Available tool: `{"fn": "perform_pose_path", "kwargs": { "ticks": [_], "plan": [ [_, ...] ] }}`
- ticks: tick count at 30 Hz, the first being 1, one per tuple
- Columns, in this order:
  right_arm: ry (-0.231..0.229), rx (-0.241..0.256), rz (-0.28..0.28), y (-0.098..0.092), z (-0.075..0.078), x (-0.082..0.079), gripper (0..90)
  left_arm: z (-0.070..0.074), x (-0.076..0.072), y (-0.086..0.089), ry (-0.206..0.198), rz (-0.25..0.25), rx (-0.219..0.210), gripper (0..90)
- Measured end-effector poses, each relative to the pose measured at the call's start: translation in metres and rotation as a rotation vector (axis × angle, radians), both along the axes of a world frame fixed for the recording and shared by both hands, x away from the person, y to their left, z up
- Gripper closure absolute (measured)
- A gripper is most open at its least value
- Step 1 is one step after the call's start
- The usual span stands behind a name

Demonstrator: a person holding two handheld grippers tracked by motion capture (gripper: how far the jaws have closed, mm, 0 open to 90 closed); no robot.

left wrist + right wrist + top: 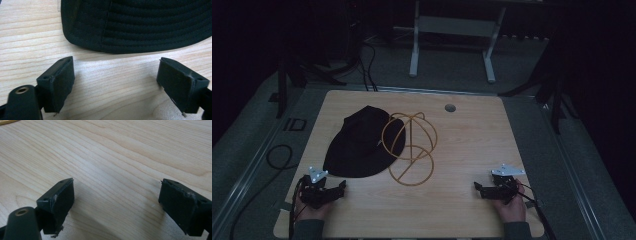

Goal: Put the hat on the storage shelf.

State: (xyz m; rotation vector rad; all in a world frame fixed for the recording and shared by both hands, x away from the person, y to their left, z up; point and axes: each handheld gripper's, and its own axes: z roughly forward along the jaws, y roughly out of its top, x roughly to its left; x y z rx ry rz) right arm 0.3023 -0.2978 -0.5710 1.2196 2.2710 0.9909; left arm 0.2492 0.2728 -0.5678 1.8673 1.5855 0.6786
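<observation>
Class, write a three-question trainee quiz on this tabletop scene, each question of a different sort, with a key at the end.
1. True or false: the left gripper holds the black fabric hat.
2. Multiple choice: the gold wire hat stand is A) on top of the hat; B) beside the hat on the side nearer the right gripper, its rings overlapping the hat's edge in the high view; C) on the floor.
3. Fill in: in the left gripper view, beyond the open jaws lies the hat's ____ on the pale wooden table.

Key
1. False: its jaws stand apart, short of the hat.
2. B.
3. Stitched brim.
</observation>
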Motion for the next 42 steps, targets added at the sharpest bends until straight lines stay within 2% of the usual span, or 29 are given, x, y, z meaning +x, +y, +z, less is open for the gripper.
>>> {"fn": "perform_pose_path", "kwargs": {
  "ticks": [3, 8, 20, 23, 25, 29, 38, 42],
  "plan": [
    [-0.001, 0.000, -0.002, 0.000, 0.000, 0.000, 13.0, 0.001, -0.001, 0.001, -0.003, 0.011, -0.001, 21.4],
    [0.000, 0.001, -0.004, 0.000, 0.000, -0.001, 13.1, 0.001, 0.001, 0.002, -0.003, 0.020, -0.002, 24.0],
    [0.000, 0.000, -0.003, 0.000, 0.000, -0.001, 13.1, 0.005, 0.002, 0.008, 0.011, 0.004, -0.003, 36.1],
    [0.000, 0.000, -0.004, 0.000, 0.000, -0.001, 13.2, 0.007, 0.002, 0.011, 0.026, 0.004, -0.001, 41.8],
    [-0.001, 0.000, -0.004, 0.000, 0.000, -0.001, 13.2, 0.008, 0.001, 0.012, 0.034, -0.001, 0.001, 50.3],
    [-0.001, 0.000, -0.005, 0.000, 0.000, -0.001, 13.2, 0.012, -0.001, 0.015, 0.066, -0.024, 0.001, 57.5],
    [-0.001, 0.001, -0.007, 0.000, 0.000, -0.001, 13.3, 0.020, 0.000, 0.015, 0.104, -0.077, 0.001, 59.4],
    [0.000, 0.000, -0.007, 0.000, 0.000, -0.001, 13.3, 0.031, 0.003, 0.016, 0.113, -0.106, 0.013, 59.4]
  ]
}}
